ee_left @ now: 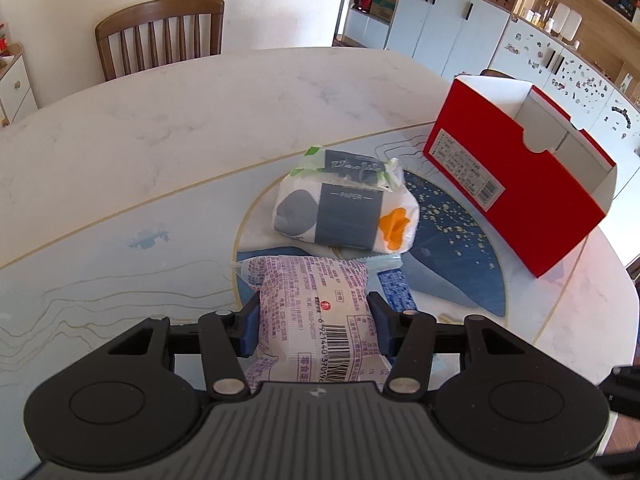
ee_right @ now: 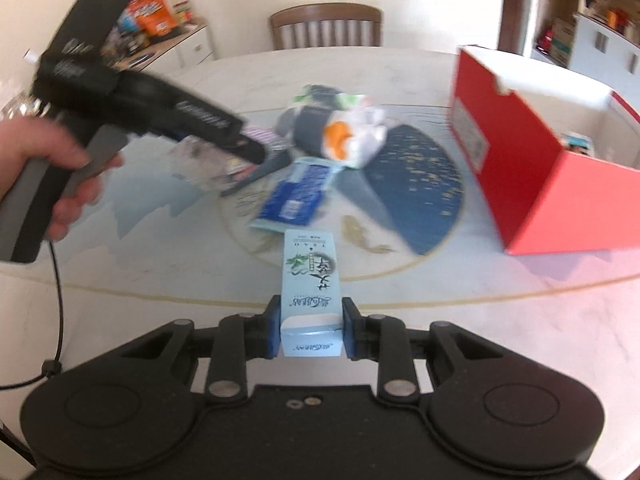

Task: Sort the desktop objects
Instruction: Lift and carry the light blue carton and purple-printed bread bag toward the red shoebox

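Observation:
My left gripper (ee_left: 313, 326) is shut on a purple and white snack packet (ee_left: 312, 312), held above the table near its front. It also shows in the right wrist view (ee_right: 256, 152), blurred, left of centre. My right gripper (ee_right: 308, 330) is shut on a light blue carton with a tea-leaf print (ee_right: 310, 280), held above the table's near edge. A tissue pack with grey and orange patches (ee_left: 346, 210) (ee_right: 332, 132) lies at the table's middle. A blue flat packet (ee_left: 394, 290) (ee_right: 294, 196) lies beside it. An open red box (ee_left: 520, 180) (ee_right: 540, 152) stands at the right.
The round marble table (ee_left: 140, 128) has a dark blue inlay (ee_left: 452, 248) at its centre. A wooden chair (ee_left: 160, 36) stands behind it. White cabinets (ee_left: 460, 28) and shelves line the right wall. A sideboard with snack bags (ee_right: 152, 12) stands at the back left.

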{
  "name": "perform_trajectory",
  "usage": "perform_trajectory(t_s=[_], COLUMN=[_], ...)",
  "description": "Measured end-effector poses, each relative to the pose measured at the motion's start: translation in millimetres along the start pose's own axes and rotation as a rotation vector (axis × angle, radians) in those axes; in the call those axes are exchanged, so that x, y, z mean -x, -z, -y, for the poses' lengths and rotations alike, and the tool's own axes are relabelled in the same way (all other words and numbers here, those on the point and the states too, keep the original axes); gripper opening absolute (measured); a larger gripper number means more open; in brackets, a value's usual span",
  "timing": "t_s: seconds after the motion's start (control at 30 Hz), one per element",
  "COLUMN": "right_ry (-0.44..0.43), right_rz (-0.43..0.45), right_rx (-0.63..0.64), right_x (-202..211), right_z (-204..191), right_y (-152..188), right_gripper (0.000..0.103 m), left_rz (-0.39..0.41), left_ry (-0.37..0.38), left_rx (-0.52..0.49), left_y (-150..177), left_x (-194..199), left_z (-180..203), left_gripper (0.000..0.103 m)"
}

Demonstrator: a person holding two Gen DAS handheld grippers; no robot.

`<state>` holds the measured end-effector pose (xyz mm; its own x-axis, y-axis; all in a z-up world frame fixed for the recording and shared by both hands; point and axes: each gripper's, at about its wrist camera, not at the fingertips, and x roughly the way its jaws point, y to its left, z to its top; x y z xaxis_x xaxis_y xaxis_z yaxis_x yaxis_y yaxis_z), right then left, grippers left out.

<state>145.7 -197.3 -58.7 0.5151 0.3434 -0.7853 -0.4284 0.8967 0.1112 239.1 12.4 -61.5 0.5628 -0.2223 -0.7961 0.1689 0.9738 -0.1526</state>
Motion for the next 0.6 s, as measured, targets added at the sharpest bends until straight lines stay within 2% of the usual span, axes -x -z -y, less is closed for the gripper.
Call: perform_trajectory(t_s=[0.6], right_ry=[0.072], right_rz=[0.088], right_rx=[-0.12], right_x=[66.9], right_z=[50.6], right_y=[-13.5], right_gripper=[0.028], left_rz=[0.024], left_ry=[0.102], left_rx=[-0.044], left_y=[11.4], left_x=[44.0], left_z=[47.6], left_gripper=[0.052])
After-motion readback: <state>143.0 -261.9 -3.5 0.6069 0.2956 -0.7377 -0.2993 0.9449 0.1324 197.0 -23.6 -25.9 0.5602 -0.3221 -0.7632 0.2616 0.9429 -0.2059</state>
